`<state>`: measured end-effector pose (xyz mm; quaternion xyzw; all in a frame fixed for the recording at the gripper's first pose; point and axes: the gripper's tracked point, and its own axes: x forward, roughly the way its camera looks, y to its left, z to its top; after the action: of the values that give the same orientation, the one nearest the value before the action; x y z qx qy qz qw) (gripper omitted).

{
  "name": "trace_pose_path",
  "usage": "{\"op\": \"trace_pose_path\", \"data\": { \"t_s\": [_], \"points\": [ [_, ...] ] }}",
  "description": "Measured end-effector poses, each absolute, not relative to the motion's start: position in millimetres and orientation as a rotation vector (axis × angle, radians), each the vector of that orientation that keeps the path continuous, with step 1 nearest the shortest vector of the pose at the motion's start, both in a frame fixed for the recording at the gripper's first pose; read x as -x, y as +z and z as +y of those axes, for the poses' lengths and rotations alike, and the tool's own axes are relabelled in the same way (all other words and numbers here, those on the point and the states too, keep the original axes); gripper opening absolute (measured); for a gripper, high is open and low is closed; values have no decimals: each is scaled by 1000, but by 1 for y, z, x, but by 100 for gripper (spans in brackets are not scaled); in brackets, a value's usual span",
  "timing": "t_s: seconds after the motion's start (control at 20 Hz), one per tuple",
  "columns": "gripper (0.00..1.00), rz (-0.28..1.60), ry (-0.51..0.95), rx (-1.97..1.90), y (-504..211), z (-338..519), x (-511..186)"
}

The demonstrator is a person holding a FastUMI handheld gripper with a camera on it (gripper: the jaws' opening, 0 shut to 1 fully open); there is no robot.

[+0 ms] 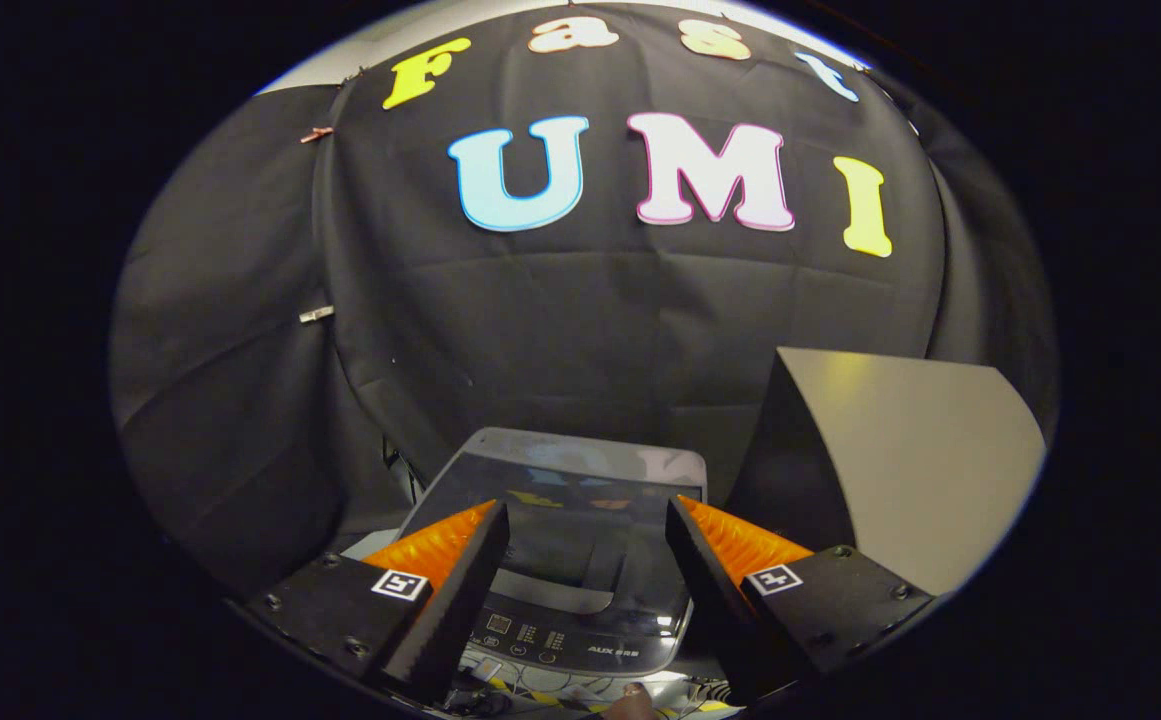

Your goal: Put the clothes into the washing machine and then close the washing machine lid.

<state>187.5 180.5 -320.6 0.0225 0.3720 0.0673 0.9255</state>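
Black cloth hangs as the booth's wall [580, 300] across the whole background, creased in broad folds, with two small clips pinning its seam on one side; a pale strip of ceiling shows above it; beside the machine, a grey panel [920, 450] leans or stands at an angle, its face lit with a faint yellowish glare and its near edge dark. Below the machine, a patch of floor [550, 695] with yellow-and-black striped tape and some loose cables can be made out, though it is too small and cluttered to tell more.

Writing on the machine's front panel is small and blurred; a short brand mark sits toward one end of the control strip, not clearly legible; each finger carries a small square black-and-white marker.

The washing machine [580, 560] is a top-loader in grey, standing just ahead of and beyond the fingers, partly framed between them; its lid [570, 480] is dark, glossy and appears closed, reflecting the wall; a curved handle recess and a row of buttons lie along its near edge.

The gripper [588, 520] has its fingers spread wide apart, holding nothing; no cloth is between them.
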Motion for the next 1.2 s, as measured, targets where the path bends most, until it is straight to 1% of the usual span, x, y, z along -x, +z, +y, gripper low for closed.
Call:
{"op": "trace_pose_path", "data": {
  "t_s": [0.35, 0.7, 0.95, 1.2],
  "points": [
    [99, 509, 185, -16, -220, 158, -147],
    [99, 313, 179, 8, -135, 125, -111],
    [98, 224, 167, 39, -99, 100, -77],
    [98, 165, 109, 69, -73, 67, -46]
  ]
}}
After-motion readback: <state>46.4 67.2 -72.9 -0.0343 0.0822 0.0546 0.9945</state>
